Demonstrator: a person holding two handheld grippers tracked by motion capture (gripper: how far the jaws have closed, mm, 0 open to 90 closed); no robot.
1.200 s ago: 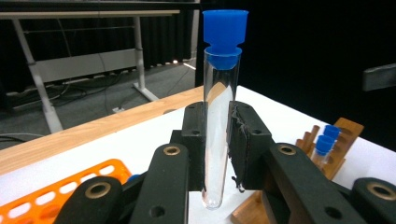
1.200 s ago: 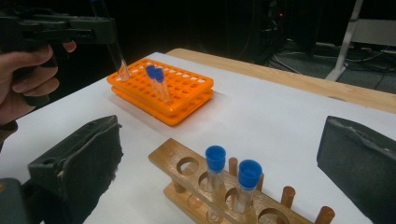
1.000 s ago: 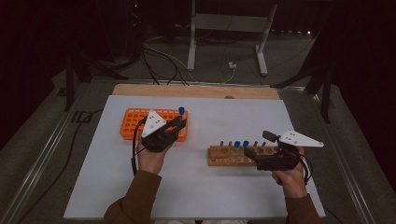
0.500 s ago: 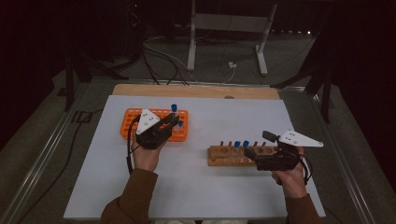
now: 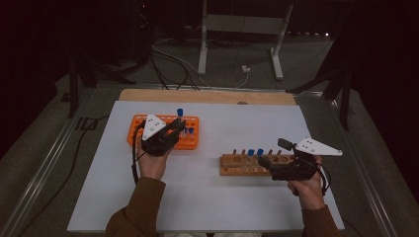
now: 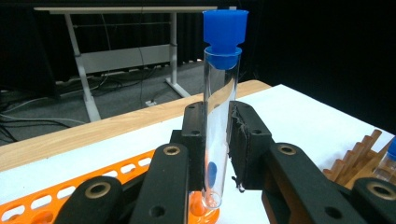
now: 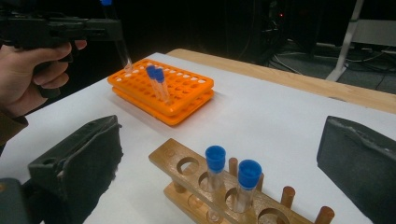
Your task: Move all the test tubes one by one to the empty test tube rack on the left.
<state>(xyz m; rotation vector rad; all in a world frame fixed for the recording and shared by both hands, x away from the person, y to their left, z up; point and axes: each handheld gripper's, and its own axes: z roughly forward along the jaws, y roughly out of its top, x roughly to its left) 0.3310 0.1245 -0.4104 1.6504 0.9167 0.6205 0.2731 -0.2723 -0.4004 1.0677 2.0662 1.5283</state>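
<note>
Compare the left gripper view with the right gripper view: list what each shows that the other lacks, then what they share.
Left gripper view alone: the left gripper seen close, its pads clamping a blue-capped test tube whose bottom hangs over the orange rack.
Right gripper view alone: the right gripper with jaws wide apart, two capped tubes standing in the wooden rack, and two capped tubes in the orange one.
Both: the orange rack, wooden rack, white table.

The left tool (image 5: 174,129) points toward one o'clock with its jaws clamped shut. The right tool (image 5: 272,153) points toward nine o'clock, its jaws wide apart.
</note>
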